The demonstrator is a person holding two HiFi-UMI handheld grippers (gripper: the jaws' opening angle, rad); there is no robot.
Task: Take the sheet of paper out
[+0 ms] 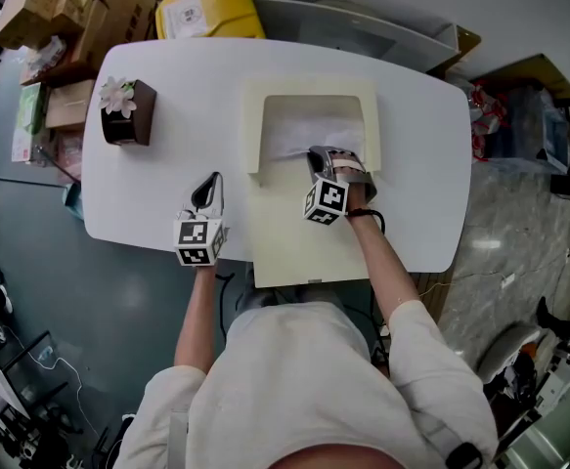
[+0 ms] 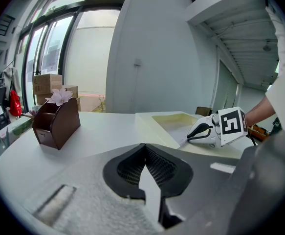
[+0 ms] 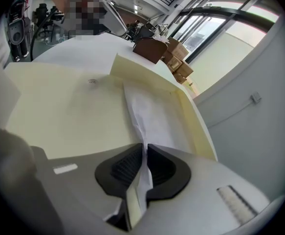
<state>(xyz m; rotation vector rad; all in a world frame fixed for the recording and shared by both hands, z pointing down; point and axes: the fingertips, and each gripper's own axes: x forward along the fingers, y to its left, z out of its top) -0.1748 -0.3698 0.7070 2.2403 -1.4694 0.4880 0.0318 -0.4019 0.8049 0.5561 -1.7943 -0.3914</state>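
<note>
Both jaws of the right gripper (image 3: 143,150) pinch the sheet of paper (image 3: 151,115) in the folder (image 1: 294,247); left of that folder, the left gripper (image 2: 144,148) has its jaws pressed together, empty.

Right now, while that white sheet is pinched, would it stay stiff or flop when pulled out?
Probably floppy: the sheet buckles into a ridge where the right gripper pinches it. Likely light and easily creased, since it looks thin and wrinkled.
</note>
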